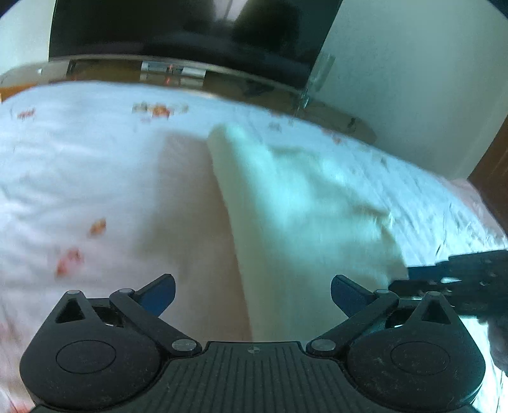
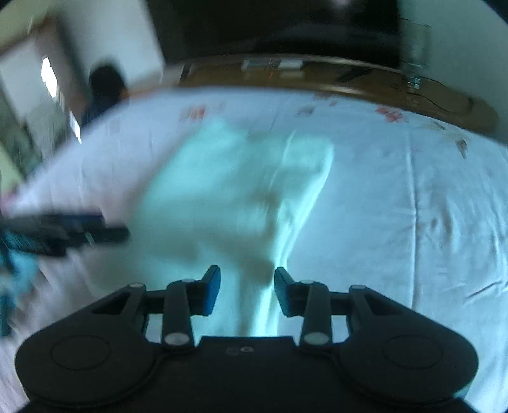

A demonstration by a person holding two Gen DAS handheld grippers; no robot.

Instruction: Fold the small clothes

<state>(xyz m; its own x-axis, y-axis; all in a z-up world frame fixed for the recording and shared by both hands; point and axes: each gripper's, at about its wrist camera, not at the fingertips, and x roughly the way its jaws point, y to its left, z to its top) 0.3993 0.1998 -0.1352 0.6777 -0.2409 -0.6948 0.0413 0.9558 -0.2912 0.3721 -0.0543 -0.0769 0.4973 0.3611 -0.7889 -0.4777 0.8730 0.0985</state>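
Bed (image 1: pixel 79 165) with white sheet, orange-red floral print. Wooden footboard (image 2: pixel 381 84) behind it, dark panel (image 1: pixel 177 28) above, pale wall (image 1: pixel 412 79) right. Frames motion-blurred.

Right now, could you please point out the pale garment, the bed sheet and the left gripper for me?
pale garment (image 2: pixel 228 197): right wrist view, middle of the rumpled cloth.
bed sheet (image 1: pixel 79 165): left wrist view, bare white patch left of the garment.
left gripper (image 1: pixel 252 294): left wrist view, midway between its open fingertips.
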